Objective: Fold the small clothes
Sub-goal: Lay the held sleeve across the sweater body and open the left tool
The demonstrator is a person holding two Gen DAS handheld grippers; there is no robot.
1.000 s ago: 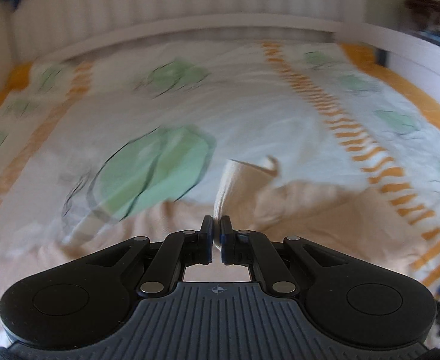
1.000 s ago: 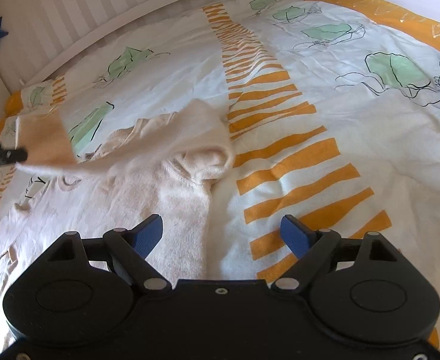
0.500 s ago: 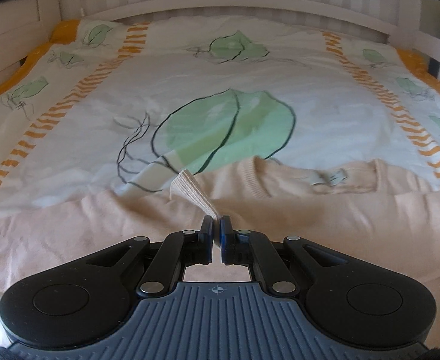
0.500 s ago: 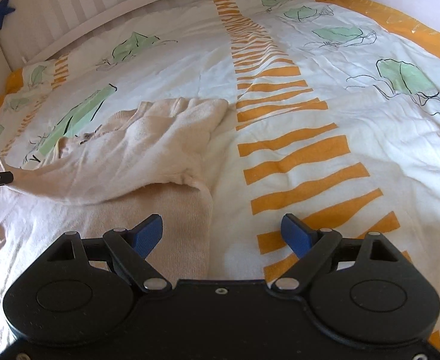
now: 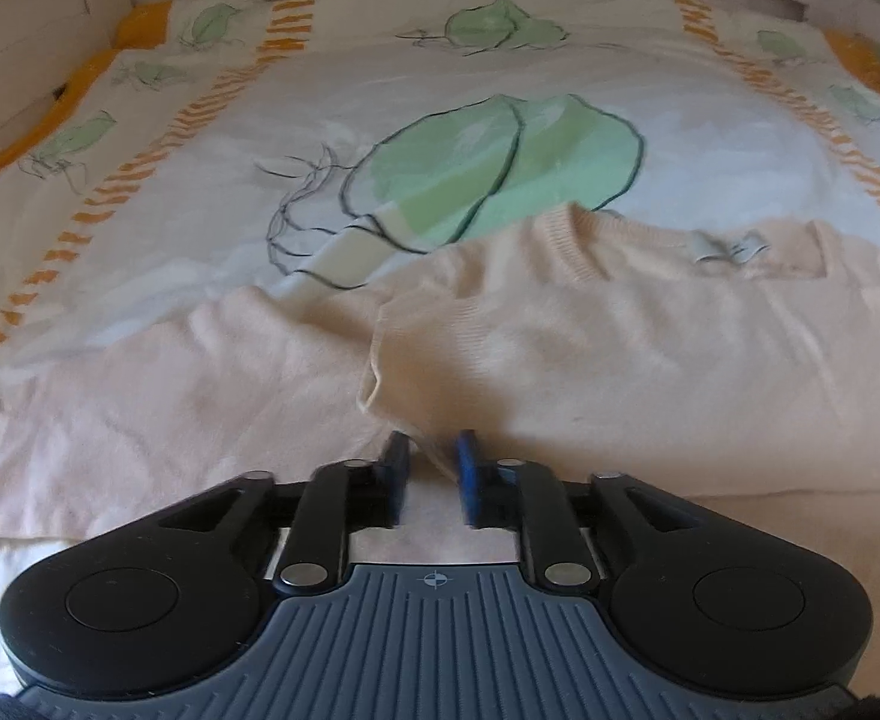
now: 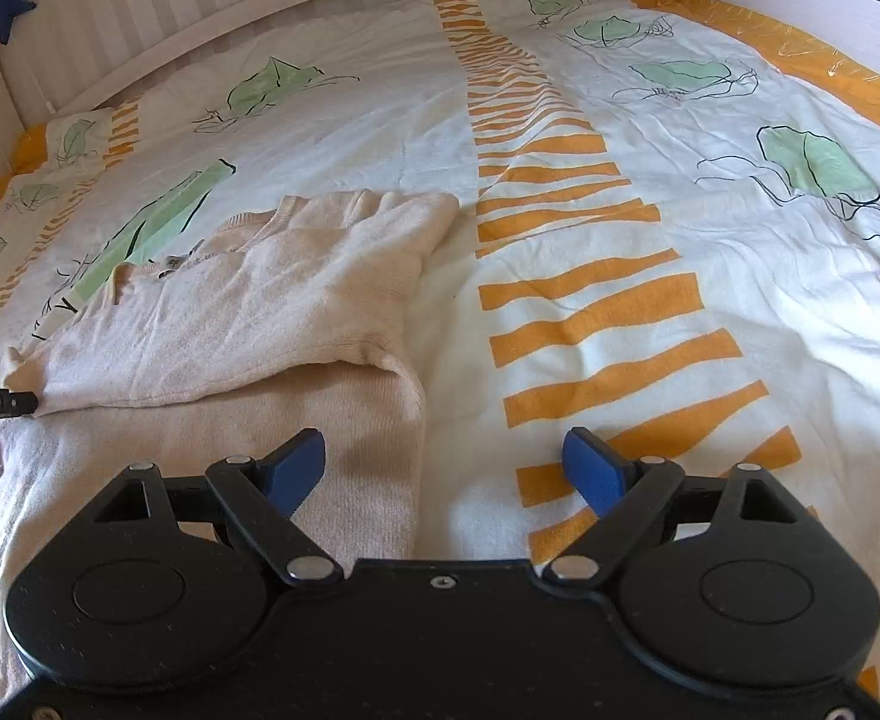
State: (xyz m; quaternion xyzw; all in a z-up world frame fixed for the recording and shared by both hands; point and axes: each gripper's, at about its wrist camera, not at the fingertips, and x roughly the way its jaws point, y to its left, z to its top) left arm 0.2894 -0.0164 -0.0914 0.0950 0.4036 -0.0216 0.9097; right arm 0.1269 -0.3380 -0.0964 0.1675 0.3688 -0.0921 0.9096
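Left gripper [image 5: 431, 457] is down on the sweater [image 5: 619, 360] with its jaws just cracked apart. They've just been opening, and the sleeve cuff [image 5: 380, 384] I was carrying is still sitting loosely between the blue pads, not pinched as far as I can tell. Right gripper [image 6: 442, 468] hangs wide open with nothing in it, hovering over the sweater's right edge where it meets the bedspread [image 6: 649, 276]. The sweater is a pale peach knit lying flat on the near-left part of the bed, neckline [image 5: 577, 240] and label pointing toward the far headboard side, so its long axis runs away from me, while the folded-in sleeve lies across the chest, running from the right shoulder toward the left gripper. So I'd say the right sleeve fold is basically laid. The other sleeve stretches off toward the bed's left edge, way closer to my left hand, so that's probably the side that goes next, though I can't see its cuff properly. No baskets or bins in sight, just the bed.
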